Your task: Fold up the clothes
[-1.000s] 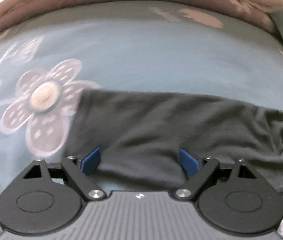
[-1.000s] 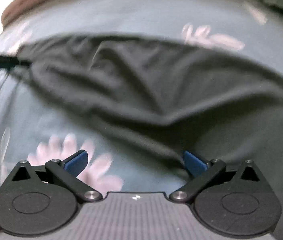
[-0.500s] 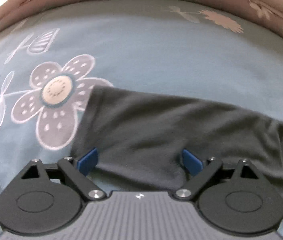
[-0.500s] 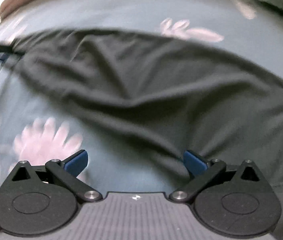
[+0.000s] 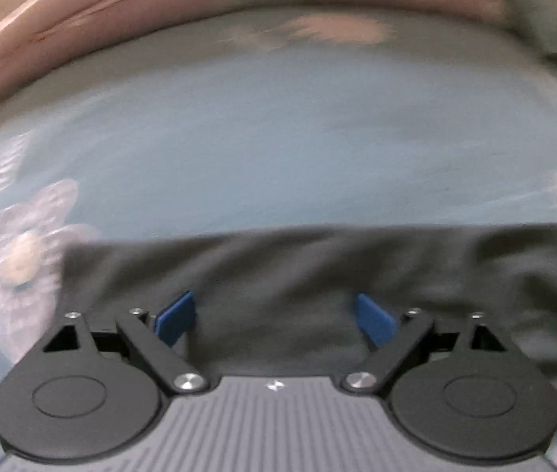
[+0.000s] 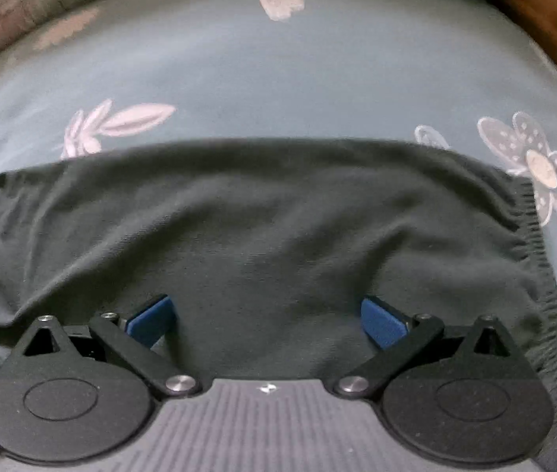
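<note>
L claw: pads wide apart, nothing gripped, low over dark garment nr its left end. R claw: likewise wide, empty, over same garment by ribbed waistband. Garment spread as long strip on floral bedsheet, prob. flattened for folding; fold stage unclear. Far edge straight; bare sheet beyond, up to pink quilt.

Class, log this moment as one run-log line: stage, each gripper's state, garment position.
stage: folding | left gripper: open, over dark garment | right gripper: open, over garment | garment: flat on floral bedsheet
</note>
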### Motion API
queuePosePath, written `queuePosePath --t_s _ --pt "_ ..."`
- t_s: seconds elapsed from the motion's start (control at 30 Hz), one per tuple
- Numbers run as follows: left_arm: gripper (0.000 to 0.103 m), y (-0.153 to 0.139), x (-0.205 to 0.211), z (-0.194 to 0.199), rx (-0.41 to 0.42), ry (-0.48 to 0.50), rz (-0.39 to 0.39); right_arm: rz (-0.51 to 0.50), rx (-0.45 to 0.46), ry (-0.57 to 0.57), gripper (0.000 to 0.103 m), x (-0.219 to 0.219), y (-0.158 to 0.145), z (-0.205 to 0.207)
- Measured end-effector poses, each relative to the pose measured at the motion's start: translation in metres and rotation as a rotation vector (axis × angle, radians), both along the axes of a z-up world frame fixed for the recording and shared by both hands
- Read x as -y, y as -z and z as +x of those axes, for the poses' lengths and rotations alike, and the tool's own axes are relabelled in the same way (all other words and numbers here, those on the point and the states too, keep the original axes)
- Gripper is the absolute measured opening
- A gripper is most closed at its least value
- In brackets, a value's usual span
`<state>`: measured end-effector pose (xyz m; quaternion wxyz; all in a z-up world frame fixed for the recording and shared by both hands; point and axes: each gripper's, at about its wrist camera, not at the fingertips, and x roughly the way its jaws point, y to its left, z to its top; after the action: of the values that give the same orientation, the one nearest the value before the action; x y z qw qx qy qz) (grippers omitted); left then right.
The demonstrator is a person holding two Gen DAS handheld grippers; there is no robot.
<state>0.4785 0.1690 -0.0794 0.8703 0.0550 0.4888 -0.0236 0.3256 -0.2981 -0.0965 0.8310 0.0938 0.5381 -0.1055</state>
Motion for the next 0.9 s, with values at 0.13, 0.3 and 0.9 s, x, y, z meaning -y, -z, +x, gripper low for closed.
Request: queuePosePath --t_s 0.13,0.3,0.9 --pt "0.092 -0.013 -0.021 0.0 0.019 -0.145 -0.048 -0.026 0.025 -0.021 0.103 -0.009 -0.009 -0.007" --pt "0.092 -0.028 0.011 -0.017 0.055 0.016 -0.113 -0.06 0.12 -0.102 0.103 -0.035 -0.022 0.023" --pt "0.092 -0.007 -0.04 -0.002 0.024 -0.018 -0.203 -0.049 0.143 -0.061 0.103 -0.046 -0.002 0.096"
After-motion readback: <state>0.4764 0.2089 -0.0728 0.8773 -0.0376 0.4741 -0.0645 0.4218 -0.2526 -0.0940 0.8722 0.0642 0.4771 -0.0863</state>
